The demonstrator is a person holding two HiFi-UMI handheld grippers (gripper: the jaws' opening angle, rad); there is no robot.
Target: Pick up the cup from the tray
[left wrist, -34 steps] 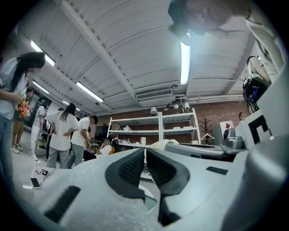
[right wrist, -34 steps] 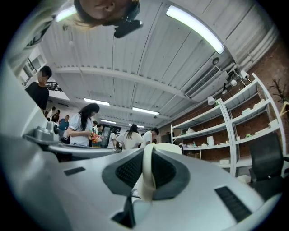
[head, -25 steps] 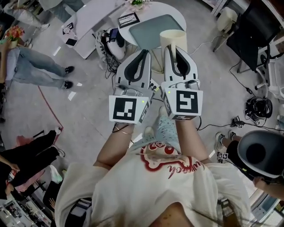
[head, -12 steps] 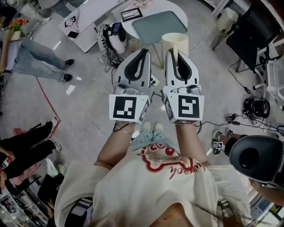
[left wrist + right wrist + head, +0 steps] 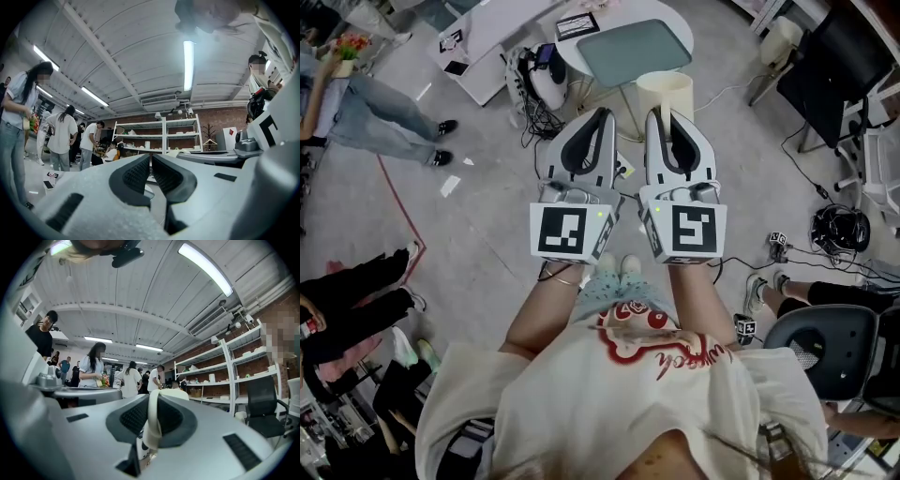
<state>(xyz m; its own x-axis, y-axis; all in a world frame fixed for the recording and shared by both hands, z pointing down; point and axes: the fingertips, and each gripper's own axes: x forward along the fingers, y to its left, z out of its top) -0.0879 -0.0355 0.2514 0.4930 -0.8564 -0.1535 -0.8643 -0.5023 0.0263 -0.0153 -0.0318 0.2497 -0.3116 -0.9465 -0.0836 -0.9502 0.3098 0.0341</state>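
In the head view my right gripper [image 5: 662,116] is shut on the wall of a cream cup [image 5: 666,92], which hangs upright in the air above the floor. The right gripper view shows the cup's wall [image 5: 152,423] pinched between the dark pads [image 5: 132,417] of that gripper [image 5: 153,405]. My left gripper [image 5: 602,114] is level beside it, shut and empty, its tips meeting in its own view [image 5: 151,158]. Beyond the cup, a grey-green tray [image 5: 635,51] lies bare on a round white table [image 5: 677,22].
Cables and a white bag [image 5: 538,82] lie on the floor left of the table. Black chairs stand at right [image 5: 825,66] and lower right [image 5: 825,339]. A person's legs [image 5: 384,117] stretch out at left. Shelving [image 5: 159,136] and standing people [image 5: 96,369] fill the room.
Both grippers and the held cup keep the same pose. The table and tray have drifted slightly up the head view, and the chair at lower right has shifted.
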